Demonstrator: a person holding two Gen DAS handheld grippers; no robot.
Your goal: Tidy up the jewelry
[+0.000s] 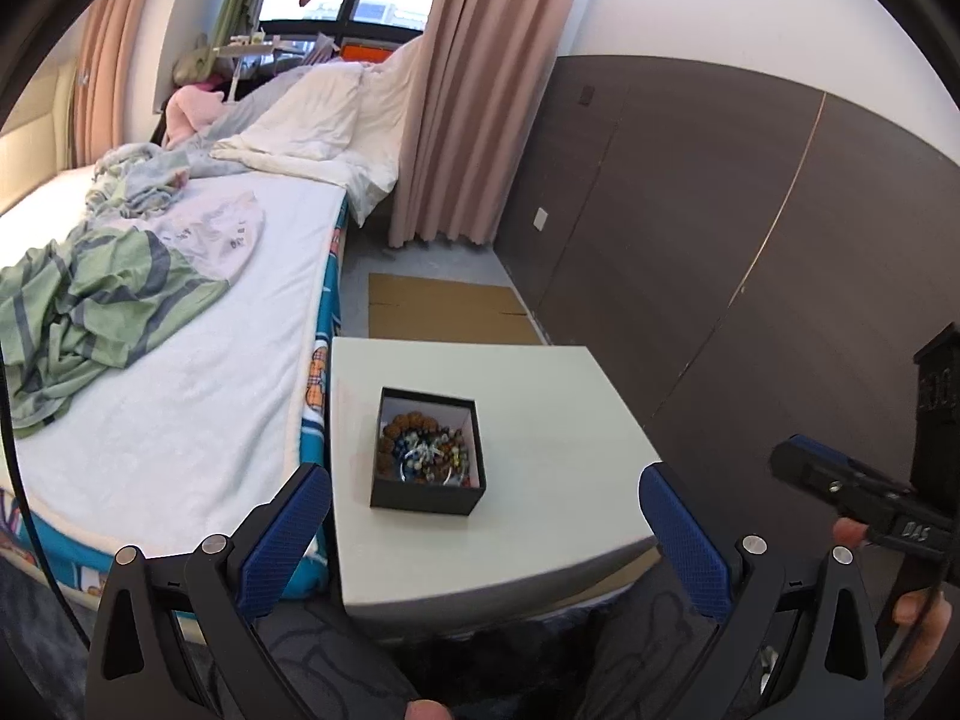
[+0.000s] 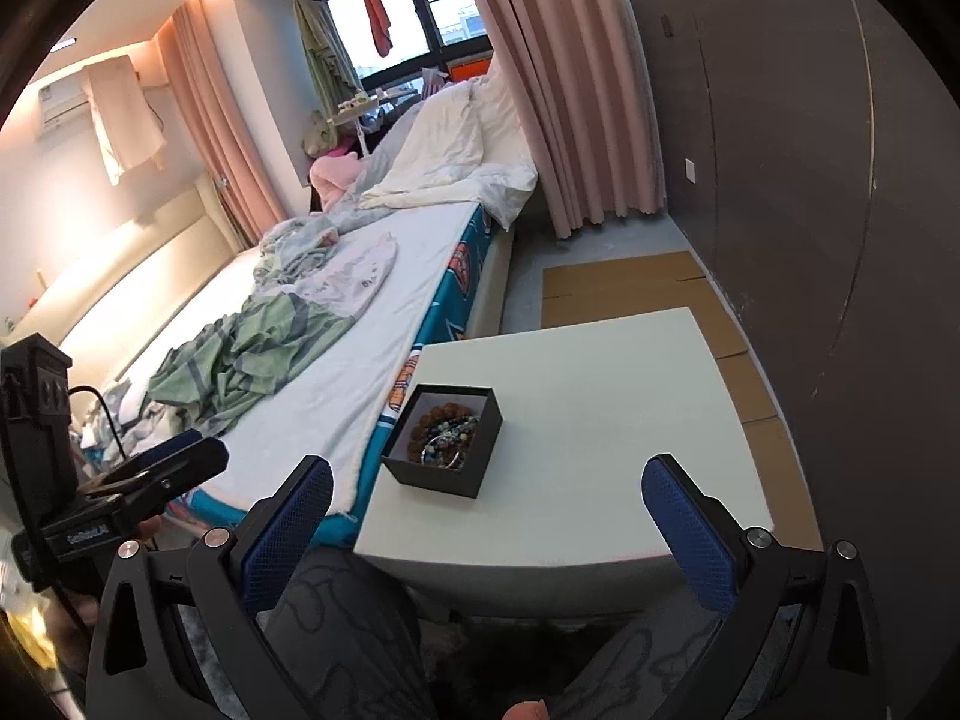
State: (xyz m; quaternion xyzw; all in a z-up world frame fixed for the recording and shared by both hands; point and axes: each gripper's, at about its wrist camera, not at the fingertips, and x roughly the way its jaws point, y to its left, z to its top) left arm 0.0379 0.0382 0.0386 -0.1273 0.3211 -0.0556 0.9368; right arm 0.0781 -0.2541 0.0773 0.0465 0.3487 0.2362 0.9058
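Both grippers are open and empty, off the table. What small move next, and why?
Probably ease the right gripper down toward the black box, since the bracelets lie heaped inside it and nothing is held. The left gripper is equally wide and empty.

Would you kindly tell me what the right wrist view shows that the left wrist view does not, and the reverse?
Only the right wrist view shows the air conditioner with a cloth draped over it, and the left gripper seen from outside. Only the left wrist view shows the right gripper from outside. Both show the black box of beaded jewelry on the white table, beside the bed, each view's own jaws open and empty.
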